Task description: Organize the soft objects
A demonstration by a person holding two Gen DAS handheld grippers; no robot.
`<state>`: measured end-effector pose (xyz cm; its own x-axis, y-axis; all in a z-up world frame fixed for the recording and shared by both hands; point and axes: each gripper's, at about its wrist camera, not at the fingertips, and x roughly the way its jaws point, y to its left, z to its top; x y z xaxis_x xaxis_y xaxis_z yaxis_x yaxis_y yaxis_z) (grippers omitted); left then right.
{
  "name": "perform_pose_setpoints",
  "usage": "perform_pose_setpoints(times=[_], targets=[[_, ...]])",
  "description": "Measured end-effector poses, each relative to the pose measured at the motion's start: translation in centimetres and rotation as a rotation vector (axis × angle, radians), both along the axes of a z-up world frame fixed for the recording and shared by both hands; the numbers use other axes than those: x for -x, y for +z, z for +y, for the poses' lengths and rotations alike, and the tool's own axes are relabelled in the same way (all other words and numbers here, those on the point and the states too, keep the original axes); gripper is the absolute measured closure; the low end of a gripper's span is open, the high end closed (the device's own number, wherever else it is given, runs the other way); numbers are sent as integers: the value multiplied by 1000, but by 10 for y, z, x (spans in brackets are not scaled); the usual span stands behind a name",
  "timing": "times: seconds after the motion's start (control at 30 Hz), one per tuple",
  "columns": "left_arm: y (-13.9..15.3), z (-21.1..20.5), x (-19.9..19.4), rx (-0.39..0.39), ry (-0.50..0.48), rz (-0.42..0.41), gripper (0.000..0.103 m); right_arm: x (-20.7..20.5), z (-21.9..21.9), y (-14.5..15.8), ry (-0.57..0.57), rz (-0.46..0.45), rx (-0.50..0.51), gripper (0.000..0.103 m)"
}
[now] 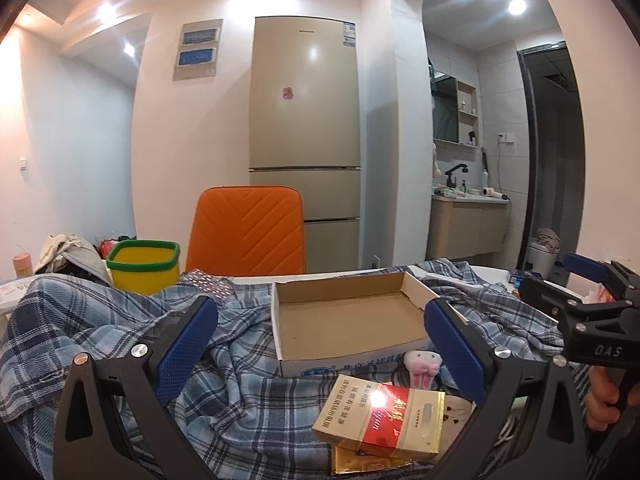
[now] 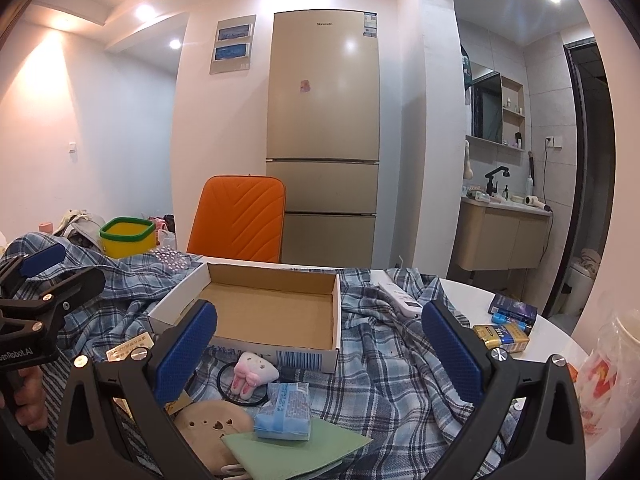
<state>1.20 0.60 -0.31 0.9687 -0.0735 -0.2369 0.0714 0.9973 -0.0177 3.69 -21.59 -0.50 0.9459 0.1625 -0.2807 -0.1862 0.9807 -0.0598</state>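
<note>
**Two open grippers hover before an empty box**

Both the left gripper (image 1: 320,336) and right gripper (image 2: 320,340) hang with jaws spread wide, holding nothing. The pink plush toy (image 2: 255,374) lies on the plaid cloth (image 2: 380,376), just in front of the cardboard box (image 2: 276,308), centred between the right gripper's fingers, so that hand looks nearer.

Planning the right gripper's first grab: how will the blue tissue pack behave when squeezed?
The tissue pack looks soft and probably light, so it should compress. Its glossy wrap may slip. It overlaps the green sheet, which might drag along.
</note>
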Motion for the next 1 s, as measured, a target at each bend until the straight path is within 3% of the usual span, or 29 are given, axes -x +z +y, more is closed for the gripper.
perform_pose_setpoints(times=[0.7, 0.87, 1.0], targets=[[2, -5, -1, -30, 2, 24, 0, -3, 1, -3, 1, 20, 0, 0], [0, -3, -13, -29, -13, 95, 0, -20, 1, -5, -5, 107, 2, 0], [-6, 1, -22, -2, -25, 167, 1, -39, -6, -17, 32, 247, -49, 8]])
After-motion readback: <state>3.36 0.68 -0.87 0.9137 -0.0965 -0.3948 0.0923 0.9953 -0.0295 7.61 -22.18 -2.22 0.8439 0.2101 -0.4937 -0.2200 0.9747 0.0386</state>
